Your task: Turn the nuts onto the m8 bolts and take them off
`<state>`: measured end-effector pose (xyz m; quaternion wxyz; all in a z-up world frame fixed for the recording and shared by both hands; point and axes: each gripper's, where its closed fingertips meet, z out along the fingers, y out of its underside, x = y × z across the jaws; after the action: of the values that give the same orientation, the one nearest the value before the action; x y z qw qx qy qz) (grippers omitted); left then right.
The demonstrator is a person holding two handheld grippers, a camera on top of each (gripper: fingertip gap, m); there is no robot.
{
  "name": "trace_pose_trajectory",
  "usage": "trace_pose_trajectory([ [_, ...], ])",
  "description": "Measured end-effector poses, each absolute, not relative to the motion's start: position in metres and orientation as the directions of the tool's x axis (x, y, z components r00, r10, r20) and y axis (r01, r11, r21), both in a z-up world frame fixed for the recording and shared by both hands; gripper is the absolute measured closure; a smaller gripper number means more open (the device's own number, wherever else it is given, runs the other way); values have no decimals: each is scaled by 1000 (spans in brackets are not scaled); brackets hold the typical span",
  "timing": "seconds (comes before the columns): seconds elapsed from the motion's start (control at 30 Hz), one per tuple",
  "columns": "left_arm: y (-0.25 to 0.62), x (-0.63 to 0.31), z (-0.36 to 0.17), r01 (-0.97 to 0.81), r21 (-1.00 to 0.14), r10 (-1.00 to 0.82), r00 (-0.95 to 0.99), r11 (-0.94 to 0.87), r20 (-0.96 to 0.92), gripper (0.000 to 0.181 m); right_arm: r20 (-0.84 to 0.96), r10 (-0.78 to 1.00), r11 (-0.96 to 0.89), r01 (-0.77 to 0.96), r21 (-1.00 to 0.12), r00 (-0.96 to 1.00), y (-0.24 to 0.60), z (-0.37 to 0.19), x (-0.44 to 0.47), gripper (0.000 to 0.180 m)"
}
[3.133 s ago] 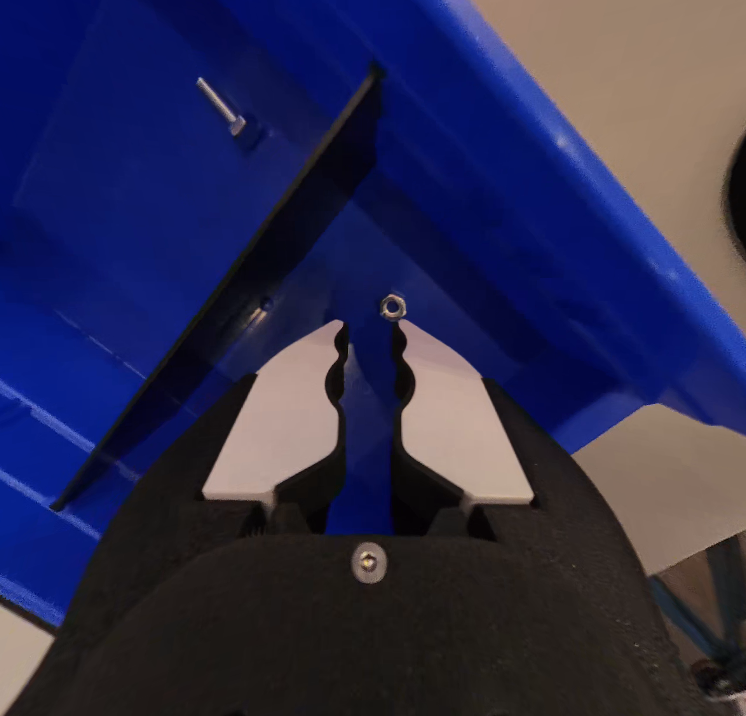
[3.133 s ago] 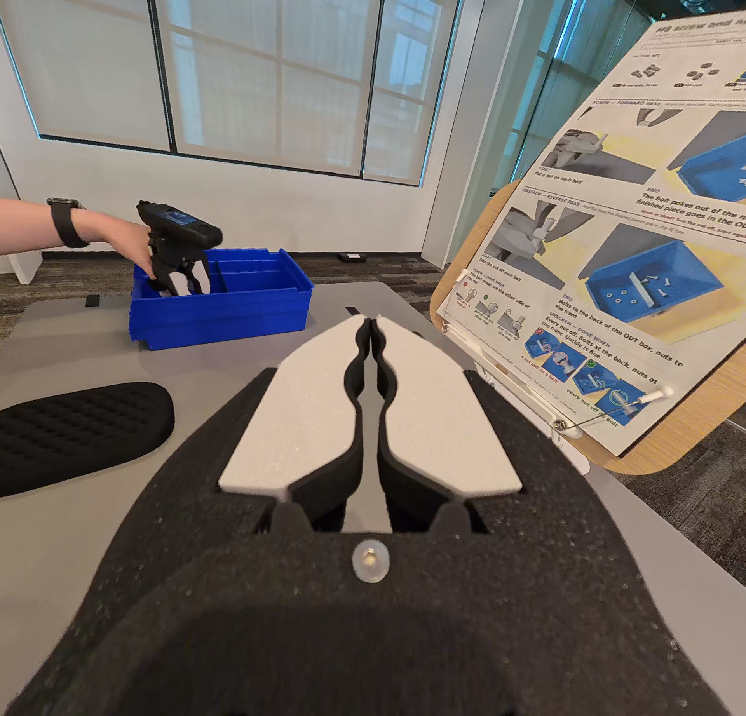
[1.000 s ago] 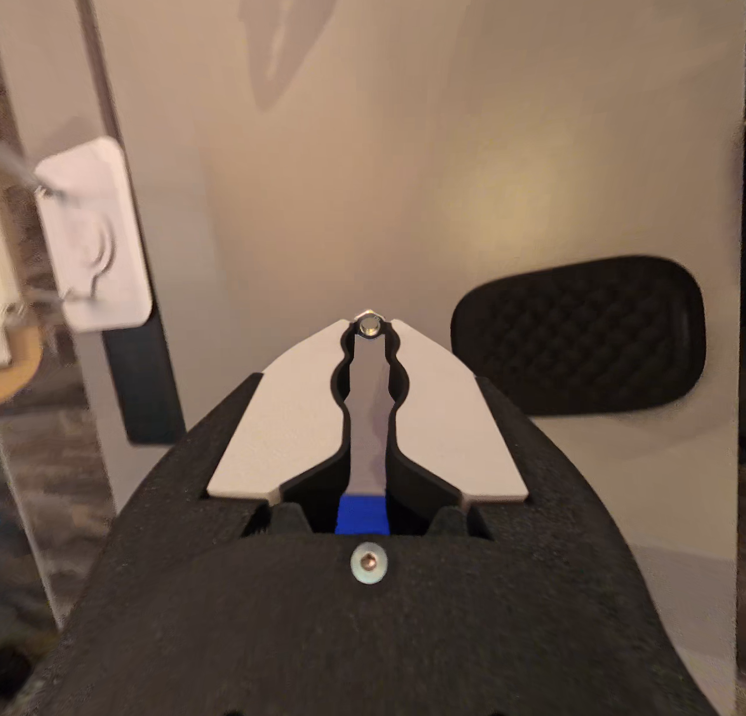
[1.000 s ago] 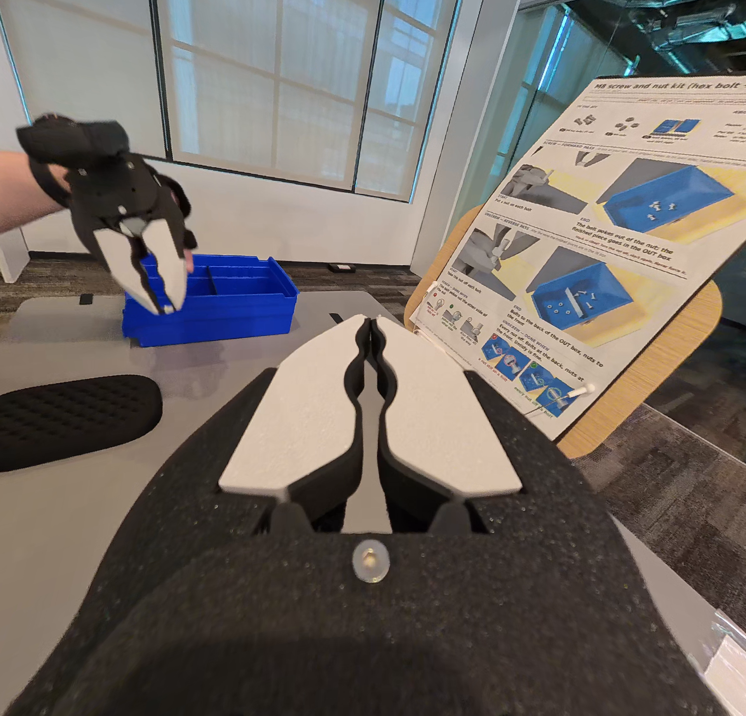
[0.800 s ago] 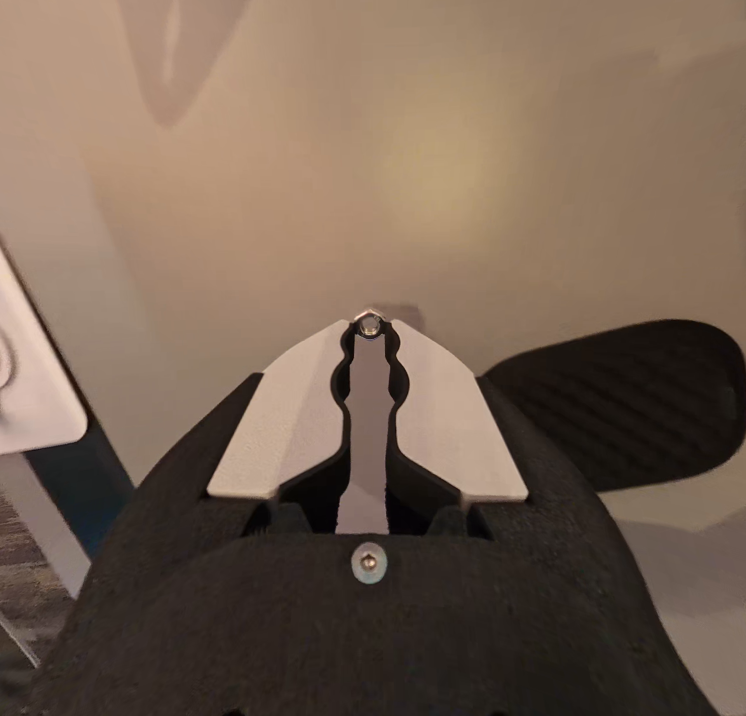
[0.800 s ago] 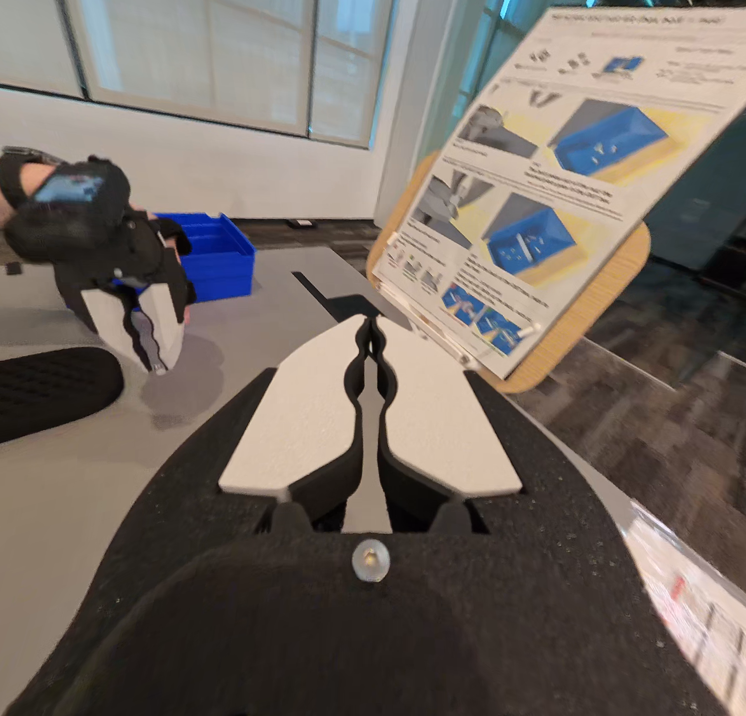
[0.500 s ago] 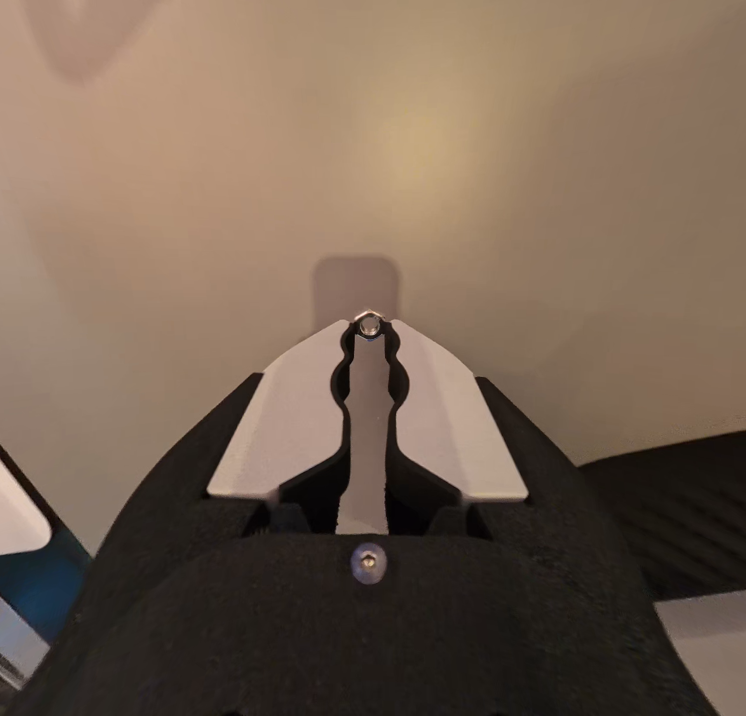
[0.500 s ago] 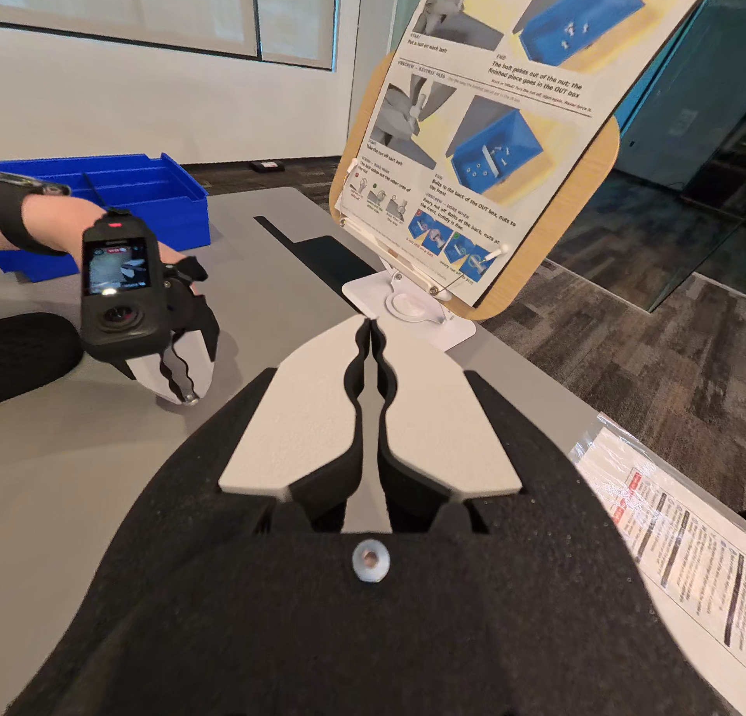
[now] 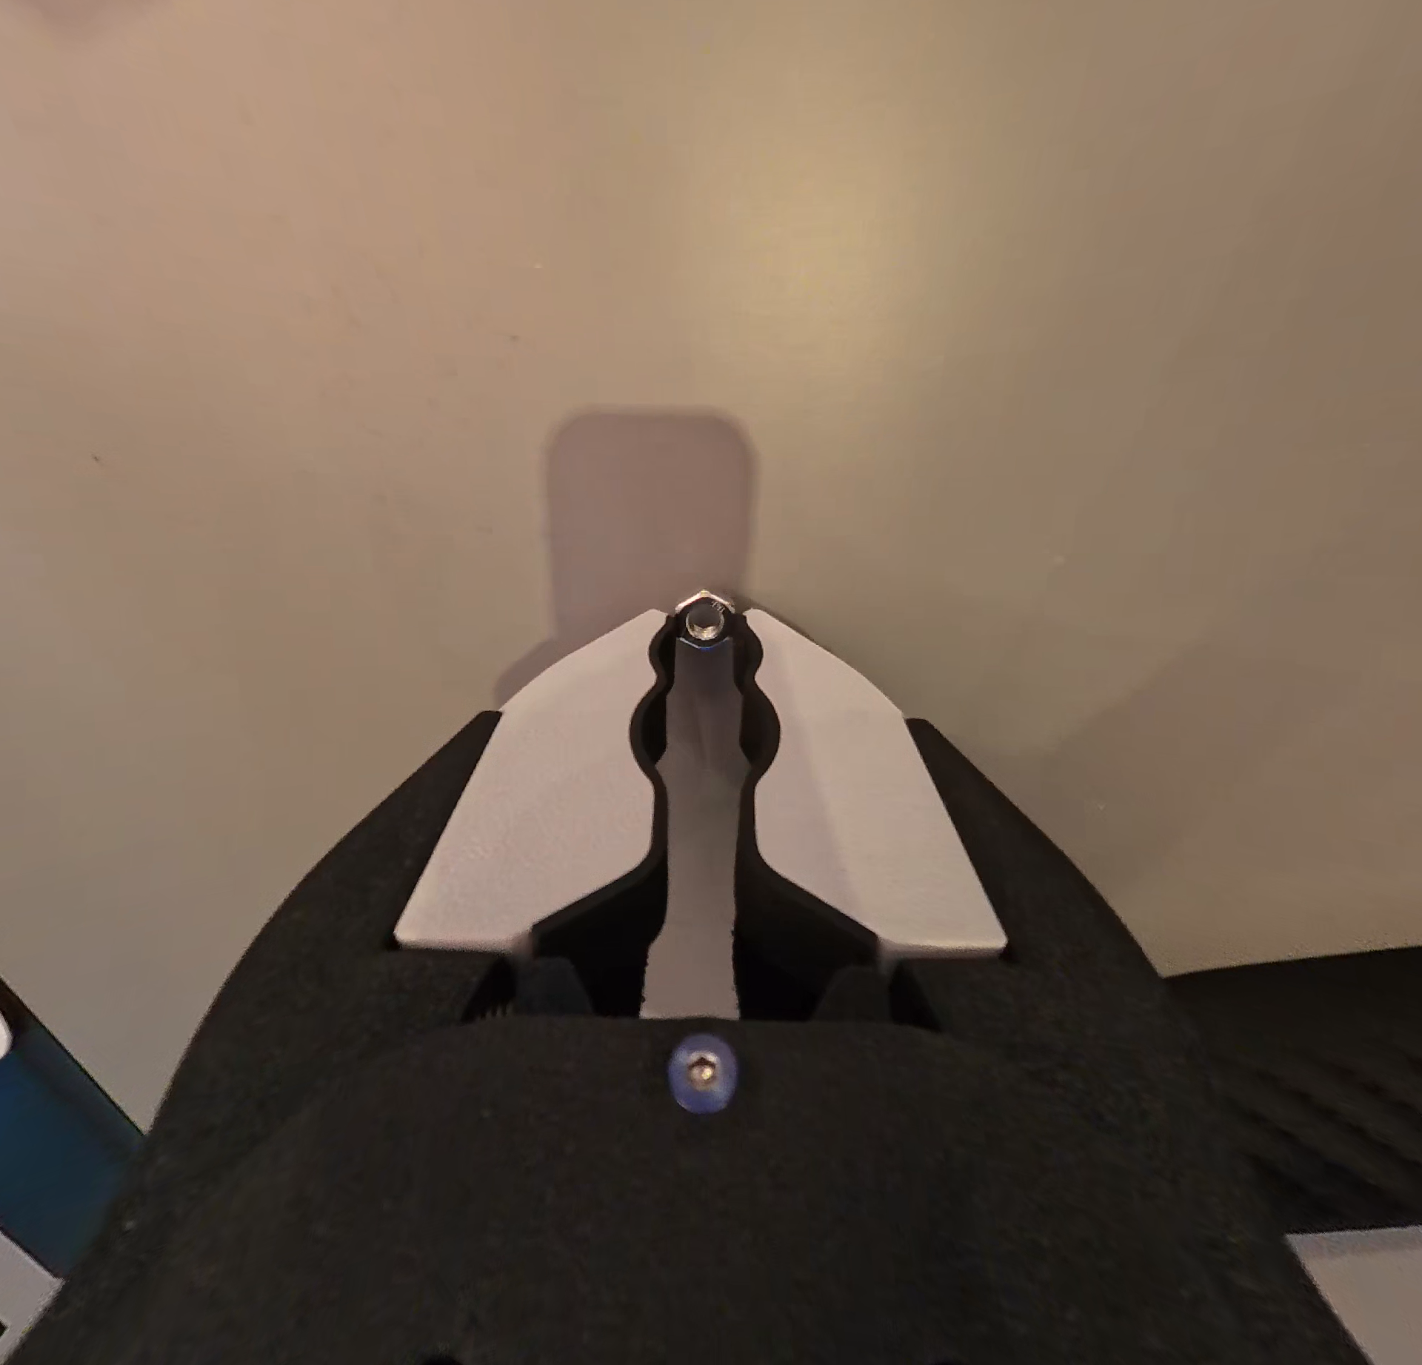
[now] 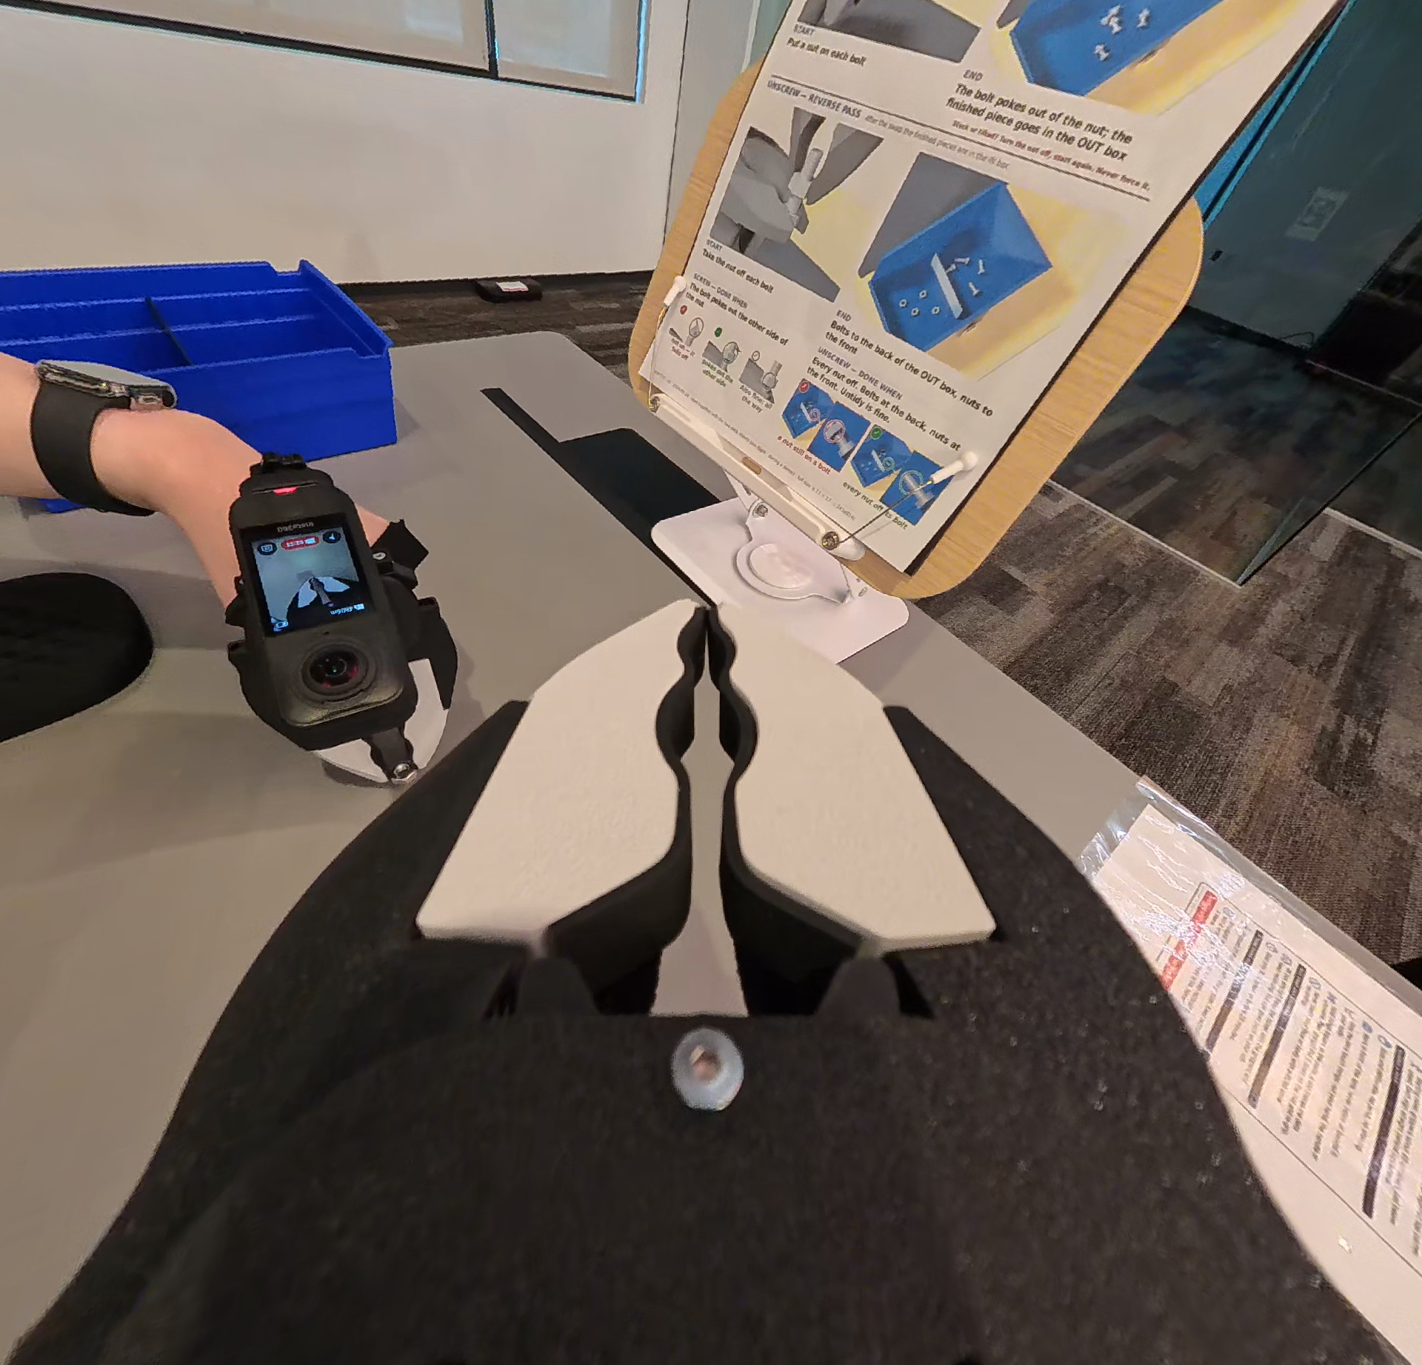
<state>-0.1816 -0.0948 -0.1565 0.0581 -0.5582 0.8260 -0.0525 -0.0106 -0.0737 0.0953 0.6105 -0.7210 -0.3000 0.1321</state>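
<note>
My left gripper [image 9: 705,622] is shut on a small silver hex nut [image 9: 703,623] held at its fingertips, just above the grey table [image 9: 692,251]. In the right wrist view the left gripper [image 10: 396,765] shows at the left, tips down near the table, with the nut [image 10: 402,771] between them. My right gripper [image 10: 706,618] is shut and empty, held over the table. The blue bin [image 10: 231,343] with a black divider stands at the far left. No bolt is in view.
An instruction board [image 10: 962,235] on a white stand [image 10: 777,574] stands at the table's right edge. A black textured pad [image 10: 61,643] lies at the left, also at the left wrist view's lower right [image 9: 1308,1097]. A bagged paper sheet [image 10: 1270,997] lies at the right. One gripper's finger ends stand about 30 cm off the other's.
My left gripper took the nut out of the blue bin and carried it down to the table near my right gripper. My right gripper tilted down and stayed shut.
</note>
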Motion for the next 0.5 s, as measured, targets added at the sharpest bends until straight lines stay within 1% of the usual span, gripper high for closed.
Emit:
trace_pose_trajectory([
  [0.23,-96,-181,-161,-918,-147,-929,-369,367,-19,167,207,589,-87,317,-944,781,-72,91,-13,180],
  [0.33,-99,-179,-161,-921,-166,-934,-358,353,2,167,213,595,-86,325,-942,775,-71,90,-16,180],
  [0.5,-100,-180,-161,-921,-152,-931,-366,359,21,167,209,604,-102,334,-937,770,-69,85,-18,180],
])
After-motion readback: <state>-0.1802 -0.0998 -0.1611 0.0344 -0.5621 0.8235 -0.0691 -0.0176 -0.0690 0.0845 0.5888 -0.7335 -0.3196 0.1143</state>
